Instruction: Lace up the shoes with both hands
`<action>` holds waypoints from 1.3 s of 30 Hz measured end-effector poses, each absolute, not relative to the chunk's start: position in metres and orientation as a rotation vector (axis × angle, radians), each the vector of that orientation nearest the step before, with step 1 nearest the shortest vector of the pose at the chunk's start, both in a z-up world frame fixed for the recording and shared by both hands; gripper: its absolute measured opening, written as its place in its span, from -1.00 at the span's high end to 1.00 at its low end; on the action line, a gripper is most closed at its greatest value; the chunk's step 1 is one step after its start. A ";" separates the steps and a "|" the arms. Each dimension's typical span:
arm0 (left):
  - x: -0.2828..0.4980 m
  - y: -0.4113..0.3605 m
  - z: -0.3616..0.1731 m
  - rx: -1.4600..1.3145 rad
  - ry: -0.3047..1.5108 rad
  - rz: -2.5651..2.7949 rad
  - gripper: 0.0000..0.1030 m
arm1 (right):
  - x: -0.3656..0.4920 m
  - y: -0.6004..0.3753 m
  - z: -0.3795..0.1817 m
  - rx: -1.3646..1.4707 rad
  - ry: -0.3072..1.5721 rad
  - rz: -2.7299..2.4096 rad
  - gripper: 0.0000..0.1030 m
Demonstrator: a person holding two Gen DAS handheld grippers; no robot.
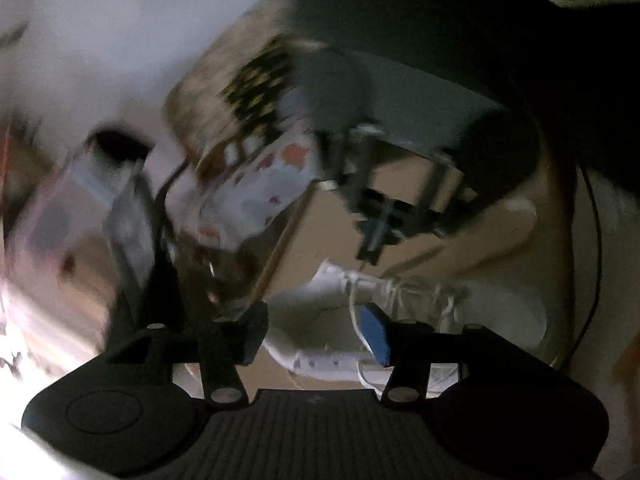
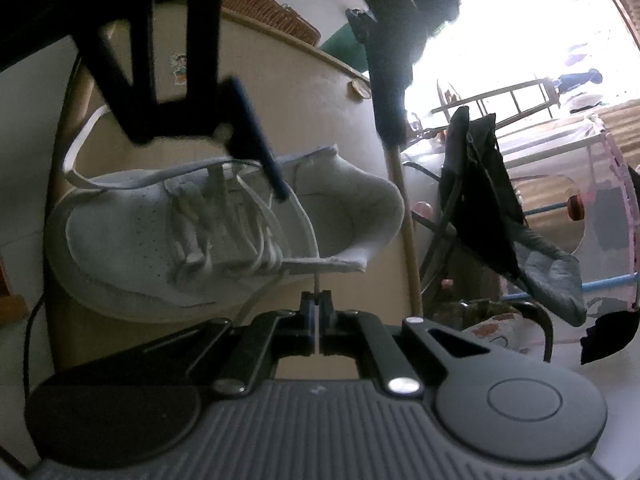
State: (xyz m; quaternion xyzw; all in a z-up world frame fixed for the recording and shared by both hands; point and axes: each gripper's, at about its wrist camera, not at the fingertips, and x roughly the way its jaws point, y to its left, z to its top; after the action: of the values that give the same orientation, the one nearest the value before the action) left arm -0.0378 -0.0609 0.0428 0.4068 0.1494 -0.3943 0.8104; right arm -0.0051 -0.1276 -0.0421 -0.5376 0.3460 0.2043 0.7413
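Note:
A white sneaker lies on its side on a beige board, its white laces partly threaded. My right gripper is shut on a thin white lace that runs up to the shoe's tongue. In the left wrist view, which is blurred, my left gripper stands open just in front of the sneaker. A loose lace hangs beside its blue pad, and nothing is pinched. The right gripper hangs above the shoe there. One left finger reaches over the laces.
A wicker basket sits beyond the board. A wooden stick stands beside the shoe's heel, with dark cloth draped over a chair to the right. A black cable runs along the board's left edge. Blurred boxes fill the left wrist view.

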 end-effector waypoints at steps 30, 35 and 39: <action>0.092 -0.042 -0.017 -0.168 1.129 -0.447 0.44 | -0.016 -0.111 -0.050 -1.120 0.725 0.333 0.83; 0.088 -0.041 -0.029 -0.176 1.177 -0.443 0.53 | -0.010 -0.108 -0.051 -1.120 0.745 0.330 0.81; 0.087 -0.043 -0.041 -0.195 1.185 -0.418 0.57 | -0.002 -0.111 -0.048 -1.093 0.776 0.352 0.85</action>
State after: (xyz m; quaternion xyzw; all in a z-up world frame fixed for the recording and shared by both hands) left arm 0.0871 -0.0426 -0.0407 -0.0909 0.5535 -0.1953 0.8045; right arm -0.0018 -0.1113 -0.0479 -0.5036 0.3578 0.1621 0.7694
